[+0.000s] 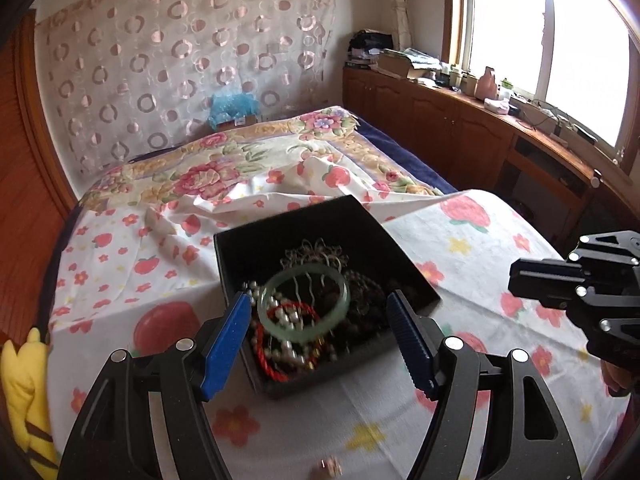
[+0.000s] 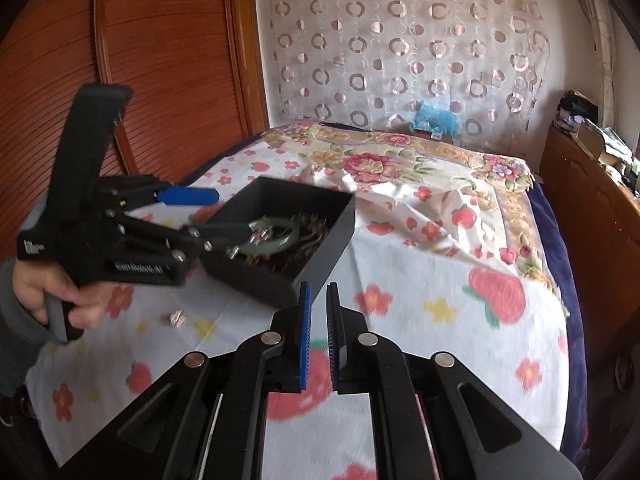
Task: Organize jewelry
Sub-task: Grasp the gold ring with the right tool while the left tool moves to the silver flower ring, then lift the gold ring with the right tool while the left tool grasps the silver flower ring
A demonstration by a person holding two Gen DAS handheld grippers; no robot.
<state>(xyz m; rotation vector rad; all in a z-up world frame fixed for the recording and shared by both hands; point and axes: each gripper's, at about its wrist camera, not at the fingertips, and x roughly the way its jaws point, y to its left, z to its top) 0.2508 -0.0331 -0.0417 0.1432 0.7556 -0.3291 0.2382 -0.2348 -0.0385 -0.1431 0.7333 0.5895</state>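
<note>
One bed (image 1: pixel 280 160), the largest item on my list, filled both views; I saw it covered by a white sheet (image 1: pixel 460 248) printed with strawberries and flowers, and a floral blanket (image 2: pixel 400 160) lay farther back toward the circle-patterned curtain (image 2: pixel 400 40). Next in size, a wooden cabinet run (image 1: pixel 440 120) stood under the window, its top crowded with boxes and bottles. A black open box (image 1: pixel 240 256) sat on the sheet, holding the jewelry in a heap. My left gripper (image 1: pixel 316 308) hovered over the near edge of that box, blue fingers (image 1: pixel 224 344) well apart, nothing pressed between them. My right gripper (image 2: pixel 319 292) hung beside the box's near corner, fingers nearly together with only a thin gap and nothing in it. Within the box I logged a pale green bangle (image 1: pixel 304 304) on top, a red cord bracelet (image 1: pixel 276 360), a string of pearls (image 1: pixel 280 320) and a silver comb-like piece (image 1: pixel 316 256); darker beads were too blurred to itemise. Smallest, a little metallic piece (image 2: pixel 176 317) lay on the sheet outside the box, near the hand (image 2: pixel 52 296) gripping the left handle.
</note>
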